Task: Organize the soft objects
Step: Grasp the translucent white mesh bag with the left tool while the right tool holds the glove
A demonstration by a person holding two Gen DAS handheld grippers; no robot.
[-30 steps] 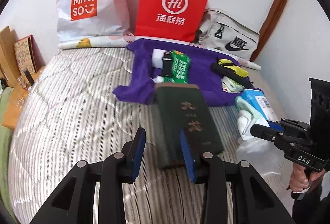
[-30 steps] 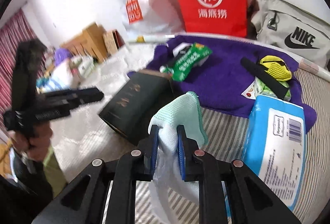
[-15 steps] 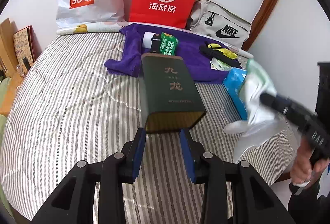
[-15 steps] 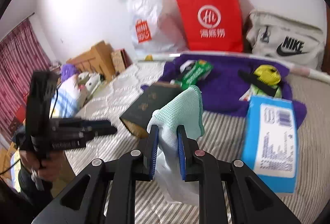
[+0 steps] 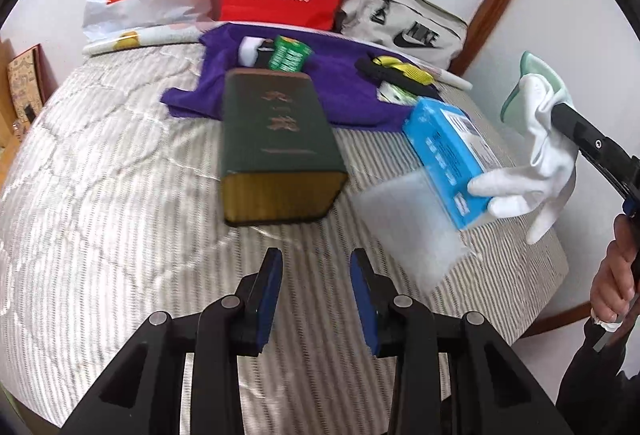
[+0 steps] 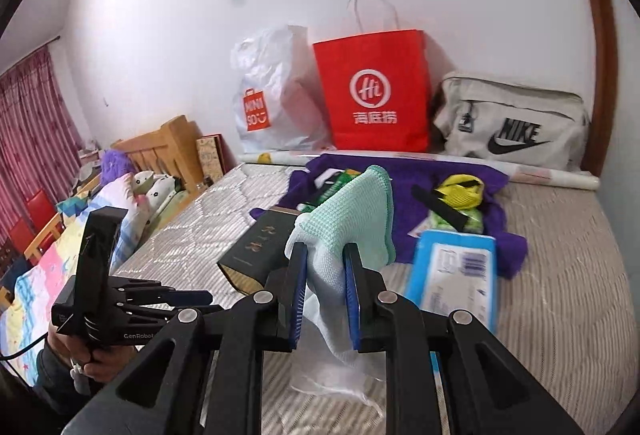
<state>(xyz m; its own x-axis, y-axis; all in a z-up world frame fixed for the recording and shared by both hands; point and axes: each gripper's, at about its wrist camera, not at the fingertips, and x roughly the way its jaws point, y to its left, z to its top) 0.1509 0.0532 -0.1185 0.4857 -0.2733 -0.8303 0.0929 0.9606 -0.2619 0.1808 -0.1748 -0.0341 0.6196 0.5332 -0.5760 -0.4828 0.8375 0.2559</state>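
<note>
A white glove with a mint-green cuff [image 6: 348, 211] hangs in the air, and my right gripper [image 6: 326, 275] is shut on it. In the left wrist view the same glove [image 5: 540, 139] dangles at the right, above the bed's edge. My left gripper [image 5: 316, 275] is open with nothing between its pads, a short way back from a dark green box [image 5: 276, 143] lying on the striped mattress [image 5: 100, 215]. A purple towel [image 5: 348, 91] lies behind the box with a green packet [image 5: 290, 53] and a yellow-and-black item [image 5: 400, 73] on it.
A blue wipes pack [image 5: 448, 147] and a clear plastic bag [image 5: 408, 227] lie right of the box. Against the wall stand a white Miniso bag [image 6: 272, 95], a red paper bag [image 6: 376, 91] and a grey Nike bag [image 6: 512, 123]. A second bed [image 6: 60, 243] is at the left.
My left gripper has drawn back from the green box, which was between its fingers a second ago. My right gripper has lifted the glove off the bed.
</note>
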